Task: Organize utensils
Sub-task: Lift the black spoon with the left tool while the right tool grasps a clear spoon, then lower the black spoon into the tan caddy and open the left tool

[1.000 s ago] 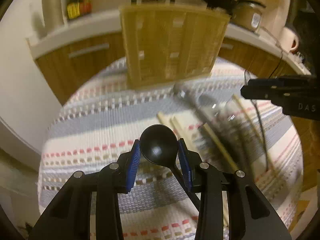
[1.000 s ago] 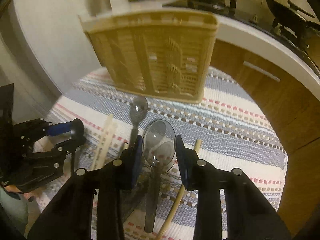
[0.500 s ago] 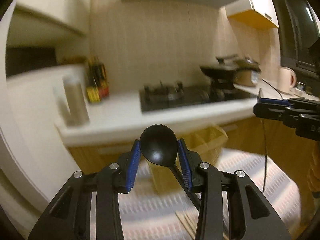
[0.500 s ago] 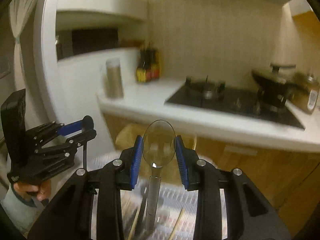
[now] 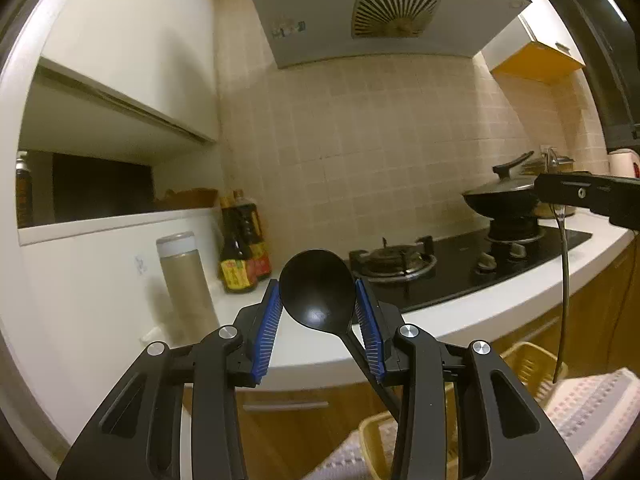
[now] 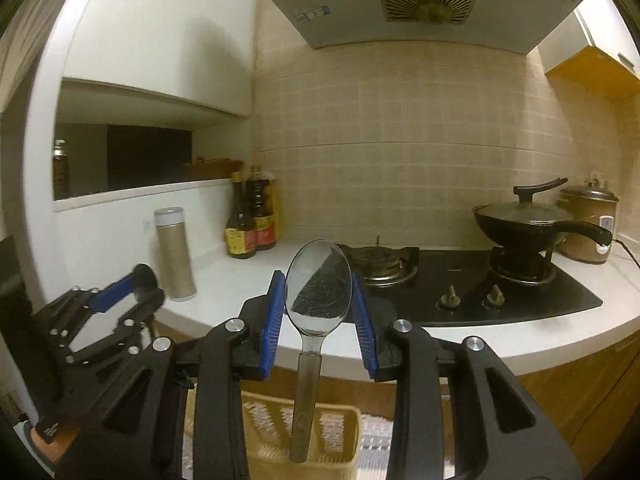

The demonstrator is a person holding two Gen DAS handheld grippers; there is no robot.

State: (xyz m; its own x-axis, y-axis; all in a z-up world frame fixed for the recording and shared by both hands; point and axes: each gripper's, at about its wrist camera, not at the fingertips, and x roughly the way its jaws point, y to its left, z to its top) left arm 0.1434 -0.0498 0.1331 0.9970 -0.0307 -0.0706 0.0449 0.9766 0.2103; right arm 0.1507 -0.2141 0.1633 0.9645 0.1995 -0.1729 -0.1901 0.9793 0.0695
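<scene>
My left gripper [image 5: 318, 312] is shut on a black plastic spoon [image 5: 316, 288], bowl up, its handle running down to the right. My right gripper [image 6: 318, 308] is shut on a clear plastic spoon [image 6: 318, 284], bowl up, its handle hanging down over the yellow utensil basket [image 6: 332, 432]. The basket also shows low in the left wrist view [image 5: 524, 360]. The right gripper appears at the right of the left wrist view [image 5: 588, 196] with the clear spoon's handle [image 5: 565, 280] hanging from it. The left gripper appears at the left of the right wrist view [image 6: 120, 300].
A white counter [image 6: 224, 292] holds a steel flask [image 6: 175, 254], sauce bottles [image 6: 252, 220], a black gas hob [image 6: 460, 280] with a lidded wok [image 6: 524, 220] and a rice cooker [image 6: 588, 224]. The striped table mat [image 5: 588, 412] lies below. Wooden cabinets stand under the counter.
Both grippers have lifted and tilted up with their spoons held. The view went from the mat, basket and loose utensils on the table to the kitchen wall and hob.
</scene>
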